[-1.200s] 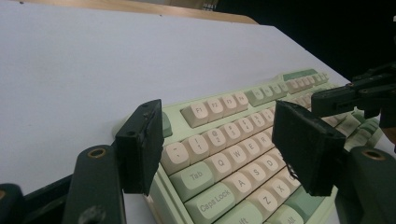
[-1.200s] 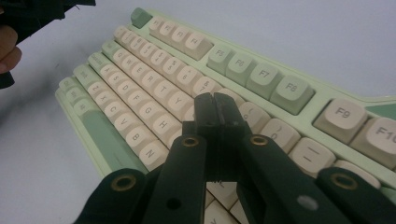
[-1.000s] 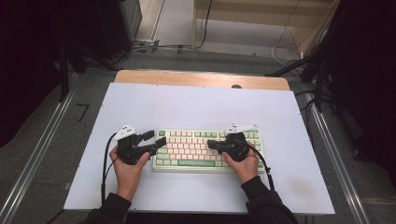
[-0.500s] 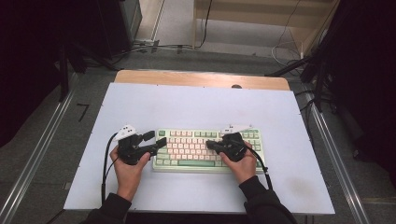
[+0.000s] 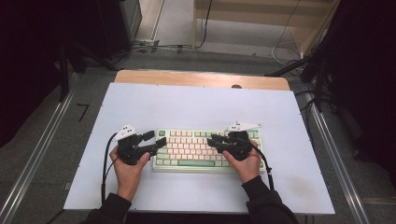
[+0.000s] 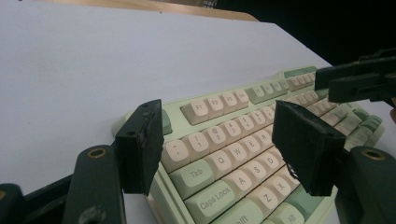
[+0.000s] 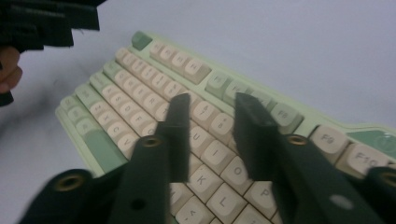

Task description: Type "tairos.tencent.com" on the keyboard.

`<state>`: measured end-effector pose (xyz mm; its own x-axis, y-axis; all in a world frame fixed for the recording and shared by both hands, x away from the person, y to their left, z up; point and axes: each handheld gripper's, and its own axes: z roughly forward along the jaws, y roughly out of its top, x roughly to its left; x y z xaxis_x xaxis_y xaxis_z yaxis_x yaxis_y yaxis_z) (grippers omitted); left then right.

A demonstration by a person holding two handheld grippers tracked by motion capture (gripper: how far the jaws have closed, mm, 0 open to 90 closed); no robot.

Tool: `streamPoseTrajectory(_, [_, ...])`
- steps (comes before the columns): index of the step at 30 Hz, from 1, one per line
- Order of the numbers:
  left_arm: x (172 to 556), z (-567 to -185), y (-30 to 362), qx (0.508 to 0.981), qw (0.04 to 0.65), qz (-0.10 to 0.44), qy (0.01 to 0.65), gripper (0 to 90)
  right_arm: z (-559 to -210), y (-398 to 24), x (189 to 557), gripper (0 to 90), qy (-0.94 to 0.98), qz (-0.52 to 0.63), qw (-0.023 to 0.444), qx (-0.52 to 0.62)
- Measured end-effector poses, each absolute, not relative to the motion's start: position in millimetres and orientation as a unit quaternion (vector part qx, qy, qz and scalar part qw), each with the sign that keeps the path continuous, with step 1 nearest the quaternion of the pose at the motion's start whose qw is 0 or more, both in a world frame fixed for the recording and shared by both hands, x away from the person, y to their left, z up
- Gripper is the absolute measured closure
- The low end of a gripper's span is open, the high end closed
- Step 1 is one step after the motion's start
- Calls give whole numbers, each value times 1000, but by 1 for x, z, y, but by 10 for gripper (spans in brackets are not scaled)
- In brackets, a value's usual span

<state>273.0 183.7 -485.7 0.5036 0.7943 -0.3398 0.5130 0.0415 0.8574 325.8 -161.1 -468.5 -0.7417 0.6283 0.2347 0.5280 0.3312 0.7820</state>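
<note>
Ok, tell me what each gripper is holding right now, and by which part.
Nothing is held. The left gripper stands open over the keyboard's left end; the right gripper, whose jaws have just been opening, hovers over the keys with nothing between them.
</note>
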Motion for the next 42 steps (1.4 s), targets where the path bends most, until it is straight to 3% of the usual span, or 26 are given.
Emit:
streamPoseTrajectory(3, [273,-486,183,680,538,131,481,350,-464,-170,327,382,801,462,68,374])
streamPoseTrajectory(8, [273,-486,183,682,537,130,480,350,-462,-176,328,311,799,457,76,384])
streamPoseTrajectory(34, [274,-488,162,705,533,111,454,343,-466,-190,327,285,798,449,73,396])
streamPoseTrajectory(38, [276,-485,154,711,536,107,443,445,-465,-191,327,285,798,448,72,397])
streamPoseTrajectory(39, [276,-485,153,712,537,106,439,588,-466,-192,327,285,797,449,71,398])
streamPoseTrajectory(40, [276,-484,151,714,540,102,433,588,-466,-192,327,285,797,449,71,398])
streamPoseTrajectory(41, [277,-483,150,717,543,98,425,761,-466,-192,328,285,797,448,71,399])
streamPoseTrajectory(42, [277,-482,148,720,546,92,419,761,-466,-192,328,285,797,448,71,399])
